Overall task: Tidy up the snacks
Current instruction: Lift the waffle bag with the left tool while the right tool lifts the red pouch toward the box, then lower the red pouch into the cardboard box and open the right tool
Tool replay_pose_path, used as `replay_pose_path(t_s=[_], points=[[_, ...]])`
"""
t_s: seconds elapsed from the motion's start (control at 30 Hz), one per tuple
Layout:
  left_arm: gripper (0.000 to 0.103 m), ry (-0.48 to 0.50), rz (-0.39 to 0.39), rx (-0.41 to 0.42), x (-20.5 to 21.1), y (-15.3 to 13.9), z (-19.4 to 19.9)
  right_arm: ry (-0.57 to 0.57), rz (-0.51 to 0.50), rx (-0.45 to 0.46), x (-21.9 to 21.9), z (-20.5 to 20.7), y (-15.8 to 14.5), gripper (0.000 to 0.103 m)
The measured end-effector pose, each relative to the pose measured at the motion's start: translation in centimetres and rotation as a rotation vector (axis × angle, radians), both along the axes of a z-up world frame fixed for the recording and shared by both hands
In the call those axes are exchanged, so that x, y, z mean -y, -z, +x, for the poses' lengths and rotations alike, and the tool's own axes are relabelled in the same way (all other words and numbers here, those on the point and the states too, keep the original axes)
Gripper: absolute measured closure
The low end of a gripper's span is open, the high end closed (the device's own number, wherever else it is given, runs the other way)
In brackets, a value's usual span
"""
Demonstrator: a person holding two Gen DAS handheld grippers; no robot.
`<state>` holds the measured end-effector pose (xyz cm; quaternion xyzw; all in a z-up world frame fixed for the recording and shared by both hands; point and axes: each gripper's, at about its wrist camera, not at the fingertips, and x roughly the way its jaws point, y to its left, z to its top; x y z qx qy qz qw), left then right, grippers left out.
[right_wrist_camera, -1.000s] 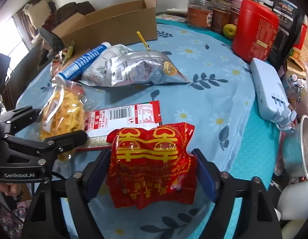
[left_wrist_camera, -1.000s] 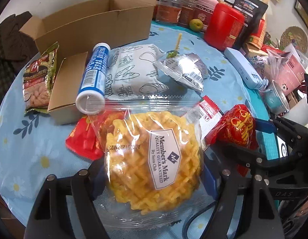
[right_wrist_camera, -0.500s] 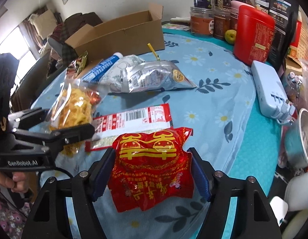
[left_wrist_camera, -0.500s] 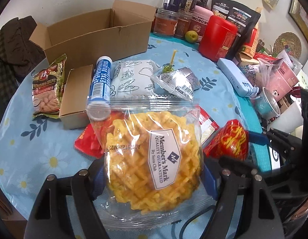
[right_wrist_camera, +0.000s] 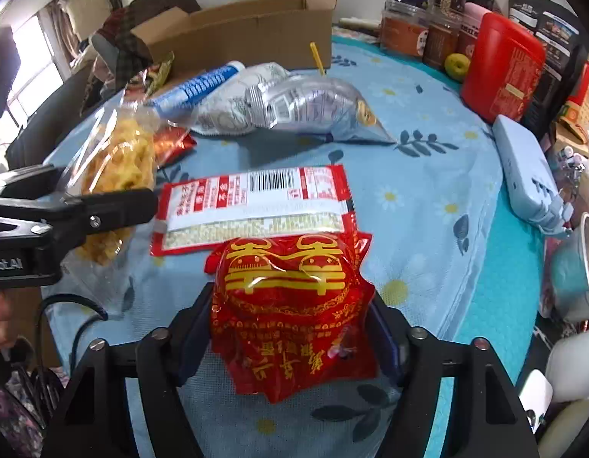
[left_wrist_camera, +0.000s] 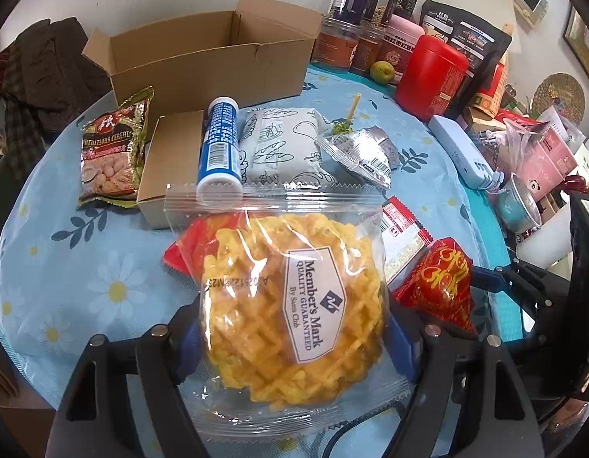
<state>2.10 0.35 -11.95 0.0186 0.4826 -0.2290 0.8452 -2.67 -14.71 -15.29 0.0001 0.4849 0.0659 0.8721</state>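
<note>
My left gripper (left_wrist_camera: 294,339) is shut on a clear bag of yellow lattice snack (left_wrist_camera: 256,305) and holds it above the table. My right gripper (right_wrist_camera: 290,332) has a red packet with gold print (right_wrist_camera: 290,297) between its pads. Its jaws are closing and press on the packet's sides. An open cardboard box (left_wrist_camera: 203,57) stands at the back. Before it lie a cereal packet (left_wrist_camera: 109,152), a small brown box (left_wrist_camera: 168,168), a blue tube (left_wrist_camera: 222,145), a white bread packet (left_wrist_camera: 283,145), a silver pouch (right_wrist_camera: 309,107) and a red-and-white packet (right_wrist_camera: 256,206).
A red canister (left_wrist_camera: 432,72), several jars (left_wrist_camera: 344,38) and a green fruit (left_wrist_camera: 382,70) stand at the back right. A pale blue device (right_wrist_camera: 523,168) and a metal cup (right_wrist_camera: 584,267) sit by the table's right edge. Clothes are heaped behind the box.
The right gripper's jaws have narrowed on the red packet, and it has come up and back a little. The left gripper keeps the yellow snack bag, and more of the box now shows.
</note>
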Motion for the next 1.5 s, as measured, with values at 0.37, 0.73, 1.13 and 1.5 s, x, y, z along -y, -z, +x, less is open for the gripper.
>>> replay_pose_path(t_s=[0.37,0.73,1.13,1.5], points=[[0.025,0.002,-0.039,0.043,-0.9,-1.7,-0.2,-0.015,0.146,0.077,0.7,-0.5,-3.2,0.036],[0.025,-0.012,-0.1,0.14,-2.0,-6.8,0.0,-0.086,0.151,0.217,-0.9,0.6,-8.5,0.035],[0.025,-0.02,-0.112,0.32,-2.9,-12.8,2.8,-0.149,0.164,0.364,-2.1,3.9,-13.3,0.035],[0.025,-0.045,-0.111,0.41,-4.0,-15.4,8.0,-0.207,0.138,0.419,-3.1,9.7,-16.4,0.034]])
